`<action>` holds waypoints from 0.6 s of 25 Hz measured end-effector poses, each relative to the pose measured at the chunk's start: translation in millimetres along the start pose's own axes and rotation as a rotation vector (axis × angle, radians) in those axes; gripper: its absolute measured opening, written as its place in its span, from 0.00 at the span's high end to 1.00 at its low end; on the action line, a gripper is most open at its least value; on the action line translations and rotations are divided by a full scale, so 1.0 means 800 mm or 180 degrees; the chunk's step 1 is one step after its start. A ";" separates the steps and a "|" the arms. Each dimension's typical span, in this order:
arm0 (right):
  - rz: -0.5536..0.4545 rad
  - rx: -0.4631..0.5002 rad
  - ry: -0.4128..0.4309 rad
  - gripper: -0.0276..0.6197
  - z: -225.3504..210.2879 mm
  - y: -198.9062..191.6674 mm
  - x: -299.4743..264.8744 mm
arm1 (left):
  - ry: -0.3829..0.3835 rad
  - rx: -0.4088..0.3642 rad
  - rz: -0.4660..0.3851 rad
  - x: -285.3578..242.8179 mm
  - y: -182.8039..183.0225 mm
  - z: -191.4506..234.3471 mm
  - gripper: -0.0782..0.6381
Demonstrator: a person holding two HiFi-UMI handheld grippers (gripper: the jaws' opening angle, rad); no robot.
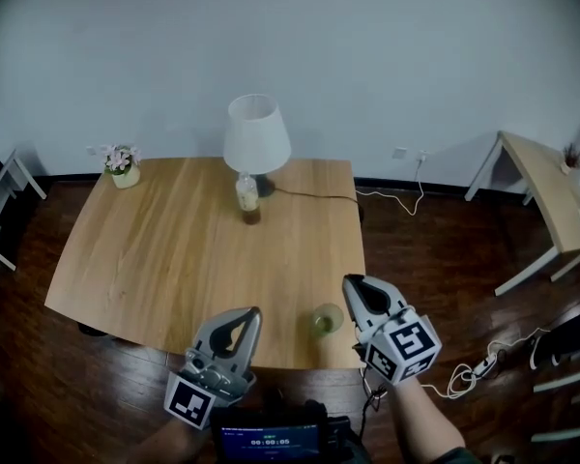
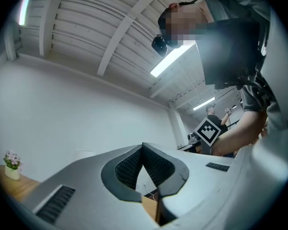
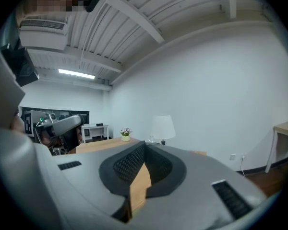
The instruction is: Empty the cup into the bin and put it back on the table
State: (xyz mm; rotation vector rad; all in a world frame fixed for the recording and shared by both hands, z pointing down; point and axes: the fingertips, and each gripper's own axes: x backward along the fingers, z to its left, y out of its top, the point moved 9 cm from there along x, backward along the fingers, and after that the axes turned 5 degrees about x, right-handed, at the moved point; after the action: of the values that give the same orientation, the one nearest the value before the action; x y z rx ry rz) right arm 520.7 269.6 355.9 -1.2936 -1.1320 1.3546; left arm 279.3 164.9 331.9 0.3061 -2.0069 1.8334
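Note:
A clear cup with greenish contents stands upright near the front right edge of the wooden table. My right gripper is just right of the cup, its tips level with the rim, shut and holding nothing. My left gripper hovers over the table's front edge to the cup's left, also shut and empty. In the left gripper view the jaws meet at the tip and point up at the wall. The right gripper's jaws are pressed together and face across the table. No bin shows in any view.
A white lamp, a small bottle and a flower pot stand at the table's far side. A second table is at the right. Cables and a power strip lie on the dark floor. A white shelf is at the left.

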 end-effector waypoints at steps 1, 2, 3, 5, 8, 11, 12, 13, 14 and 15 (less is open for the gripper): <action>-0.0001 -0.0007 -0.0010 0.96 0.001 -0.003 -0.008 | -0.0011 0.0019 0.0015 0.000 -0.004 0.006 0.91; -0.0011 -0.0014 -0.0027 0.96 0.003 -0.006 -0.015 | -0.0037 0.0037 0.0037 0.001 -0.010 0.011 0.91; -0.0025 -0.0019 -0.0045 0.96 0.004 -0.010 -0.023 | -0.0069 0.0062 0.0065 0.002 -0.017 0.017 0.91; -0.0033 -0.0028 -0.0057 0.96 0.006 -0.021 -0.037 | -0.0098 0.0133 0.0122 0.003 -0.031 0.026 0.91; -0.0006 -0.0024 -0.0037 0.96 0.003 -0.039 -0.056 | -0.0048 0.0230 0.0192 0.001 -0.048 0.033 0.91; -0.0029 0.0000 -0.0139 0.96 -0.004 -0.053 -0.066 | 0.0014 0.0288 0.0284 -0.001 -0.063 0.034 0.91; -0.0040 -0.0014 -0.0128 0.96 -0.005 -0.059 -0.069 | 0.0034 0.0303 0.0320 -0.001 -0.069 0.034 0.91; -0.0048 -0.0039 -0.0072 0.96 -0.006 -0.063 -0.072 | 0.0055 0.0316 0.0358 -0.002 -0.074 0.034 0.91; -0.0054 -0.0058 0.0000 0.96 -0.006 -0.067 -0.075 | 0.0075 0.0329 0.0397 -0.002 -0.080 0.034 0.91; -0.0053 -0.0061 0.0059 0.96 -0.007 -0.071 -0.079 | 0.0095 0.0342 0.0436 -0.002 -0.085 0.034 0.91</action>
State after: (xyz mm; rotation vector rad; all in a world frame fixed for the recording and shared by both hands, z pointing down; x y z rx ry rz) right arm 529.2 216.2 421.8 -1.3051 -1.1431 1.3199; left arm 305.5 130.4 391.0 0.1742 -1.9563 2.0216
